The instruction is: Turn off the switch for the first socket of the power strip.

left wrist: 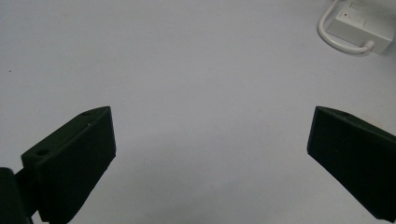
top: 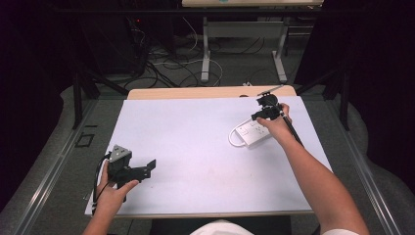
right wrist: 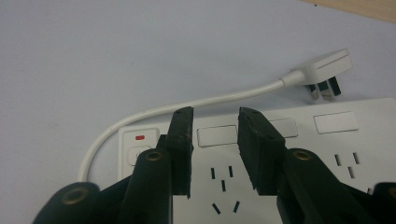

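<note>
- We see the white power strip [top: 252, 131] lying flat on the right half of the worktop [top: 195, 147], towards the far edge. Its short white cord [right wrist: 187, 105] loops round one end to the plug [right wrist: 322, 70], which rests just beside the strip's long side.
- Our right hand-held gripper [top: 266, 113] hangs directly over the strip. In the right gripper view its jaws stand a narrow gap apart above one socket, straddling the small rocker switch [right wrist: 217, 135] of that outlet, with nothing clamped between them.
- Our left hand-held gripper [top: 131, 169] rests near the front left corner of the worktop, well apart from the strip, jaws spread wide and empty.
- We judge the strip to be a rigid plastic body, fairly light, with a smooth, somewhat slippery shell. It should slide on the white sheet if pushed sideways, so a press on a switch wants to go straight down.
- For lifting, we would take it across its narrow width, jaws on the two long side walls near the middle, because the flat top offers no purchase.
- The cord is soft and springy. Gripping it alone would let the strip swing, and the plug's prongs could catch on the strip's edge.
- The switches are small and shallow, so a jaw tip could slip off onto the socket face.
</note>
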### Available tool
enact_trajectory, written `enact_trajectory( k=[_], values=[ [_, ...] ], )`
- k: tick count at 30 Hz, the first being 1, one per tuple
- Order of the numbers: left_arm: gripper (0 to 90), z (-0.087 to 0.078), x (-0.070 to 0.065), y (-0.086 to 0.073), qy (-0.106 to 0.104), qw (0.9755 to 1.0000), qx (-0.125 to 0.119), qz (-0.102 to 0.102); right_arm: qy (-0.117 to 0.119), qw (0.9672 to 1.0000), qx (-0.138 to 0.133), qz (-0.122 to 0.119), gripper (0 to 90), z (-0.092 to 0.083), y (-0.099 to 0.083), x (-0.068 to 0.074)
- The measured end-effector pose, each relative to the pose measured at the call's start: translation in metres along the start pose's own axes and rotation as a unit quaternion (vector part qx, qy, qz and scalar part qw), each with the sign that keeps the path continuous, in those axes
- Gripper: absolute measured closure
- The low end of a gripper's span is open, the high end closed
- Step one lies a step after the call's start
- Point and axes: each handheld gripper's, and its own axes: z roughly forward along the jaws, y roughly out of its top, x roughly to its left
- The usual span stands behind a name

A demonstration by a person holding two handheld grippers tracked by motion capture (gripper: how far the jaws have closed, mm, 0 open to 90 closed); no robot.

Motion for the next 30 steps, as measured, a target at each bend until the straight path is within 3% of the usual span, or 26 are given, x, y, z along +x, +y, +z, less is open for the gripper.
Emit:
enact_trajectory(
  k=[17, 20, 30],
  values=[
    [0.9, 0.0, 0.0, 0.0, 0.0, 1.0, 0.0, 0.002, 0.016, 0.9991, -0.013, -0.037, 48.0, -0.027, -0.006, 0.015],
    [0.9, -0.001, 0.0, 0.0, 0.0, 1.0, 0.0, 0.001, 0.015, 0.9986, -0.019, -0.048, 43.0, -0.031, -0.008, 0.019],
    [0.9, -0.001, 0.0, 0.0, 0.001, 1.0, -0.001, 0.002, 0.023, 0.9975, -0.042, -0.053, 26.6, -0.047, -0.012, 0.034]
  ],
)
